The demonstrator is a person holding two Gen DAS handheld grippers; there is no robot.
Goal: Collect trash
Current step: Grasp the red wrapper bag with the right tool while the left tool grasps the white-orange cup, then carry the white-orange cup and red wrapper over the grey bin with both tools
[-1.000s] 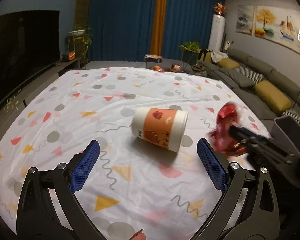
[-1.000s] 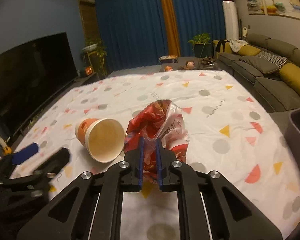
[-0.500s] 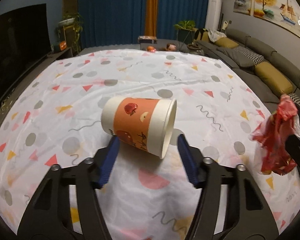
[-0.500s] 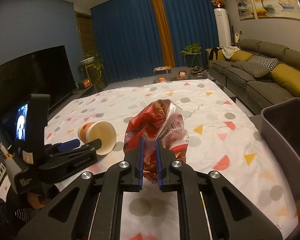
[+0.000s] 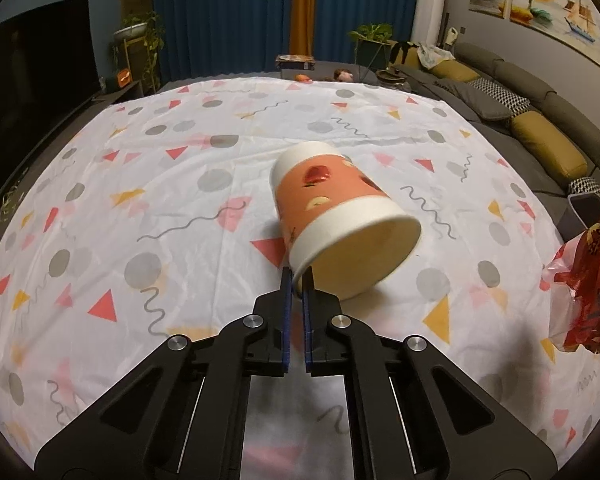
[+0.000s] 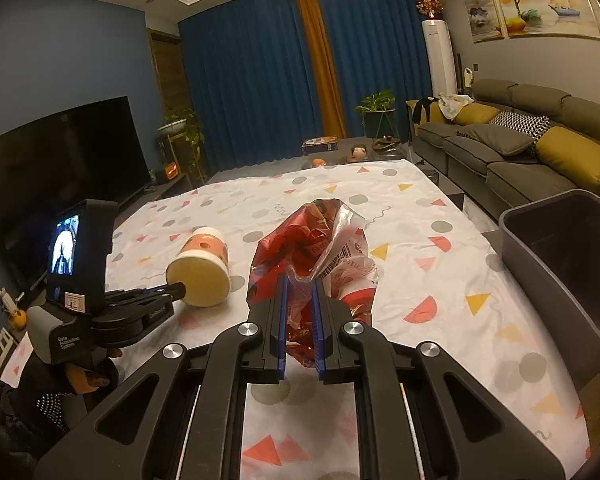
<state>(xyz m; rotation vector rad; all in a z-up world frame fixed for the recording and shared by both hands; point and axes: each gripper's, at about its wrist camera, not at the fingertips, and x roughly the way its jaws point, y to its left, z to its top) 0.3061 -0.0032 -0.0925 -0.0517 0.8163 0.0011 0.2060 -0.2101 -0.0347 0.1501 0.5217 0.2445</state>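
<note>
Left gripper (image 5: 296,278): blue pads nearly together, pinching the rim of the paper cup (image 5: 336,216) at the rim's lower left edge. One pad sits outside the wall, the other just inside the mouth. The cup is orange with a white band, tipped on its side, mouth facing the left wrist camera and base pointing away toward the far edge of the tablecloth (image 5: 160,208). From the left wrist view I cannot tell whether the cup is lifted clear of the cloth or resting on it.

In the right wrist view the same cup (image 6: 202,266) shows to the left, with the tips of the left gripper (image 6: 180,290) at its rim; the cup's mouth faces this camera too. A hand (image 6: 86,376) grips the left tool's handle below a small lit screen (image 6: 65,245).

Right gripper (image 6: 299,280): pads clamped on a crumpled red plastic wrapper (image 6: 316,248), which stands up out of the fingers and carries a barcode patch on its clear part. The wrapper is held above the cloth, right of the cup and apart from it. In the left wrist view the wrapper (image 5: 580,280) appears at the right edge.

A dark grey bin (image 6: 568,264) stands off the right side of the table, near the wrapper and well apart from the cup. Grey sofa (image 6: 520,152) with yellow cushions behind it.
</note>
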